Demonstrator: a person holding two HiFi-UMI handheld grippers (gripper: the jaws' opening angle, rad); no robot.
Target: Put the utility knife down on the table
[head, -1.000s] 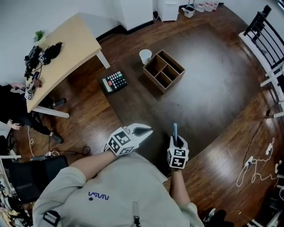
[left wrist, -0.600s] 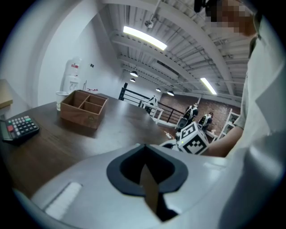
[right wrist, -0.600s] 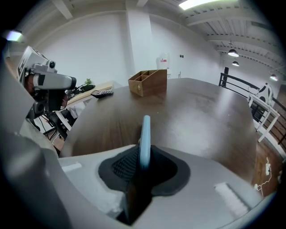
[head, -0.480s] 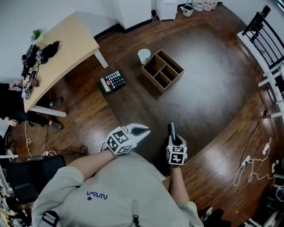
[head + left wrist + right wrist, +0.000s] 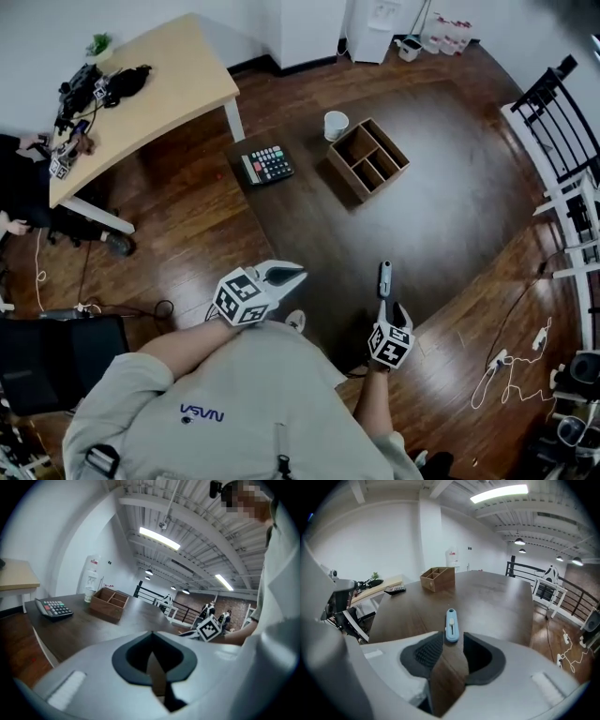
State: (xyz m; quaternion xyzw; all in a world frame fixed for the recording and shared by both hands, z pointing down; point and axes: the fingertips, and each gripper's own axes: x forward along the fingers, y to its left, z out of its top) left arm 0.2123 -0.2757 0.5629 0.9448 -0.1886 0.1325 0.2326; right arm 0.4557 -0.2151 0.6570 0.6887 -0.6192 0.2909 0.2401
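Observation:
The light-blue utility knife (image 5: 451, 625) lies flat on the dark brown table (image 5: 492, 595), its near end just in front of my right gripper (image 5: 451, 644). That gripper's jaws are opening, and bare tabletop shows through the gap between the dark pads (image 5: 423, 654), which do not press on the knife. In the head view the knife (image 5: 384, 277) points away from the right gripper (image 5: 386, 305) near the table's (image 5: 450, 187) front edge. My left gripper (image 5: 296, 273) hovers to its left, its jaws meeting at the tips with nothing between them (image 5: 151, 641).
A wooden divided box (image 5: 367, 157), a white cup (image 5: 336, 124) and a calculator (image 5: 267, 164) stand at the table's far side. A light wooden desk (image 5: 150, 89) is at the upper left, black railings (image 5: 562, 98) at the right, and white cables (image 5: 506, 361) lie on the floor.
The right gripper's jaws have spread and let go of the knife, which now rests on the table ahead of them. Both hands shifted slightly and the head view swung.

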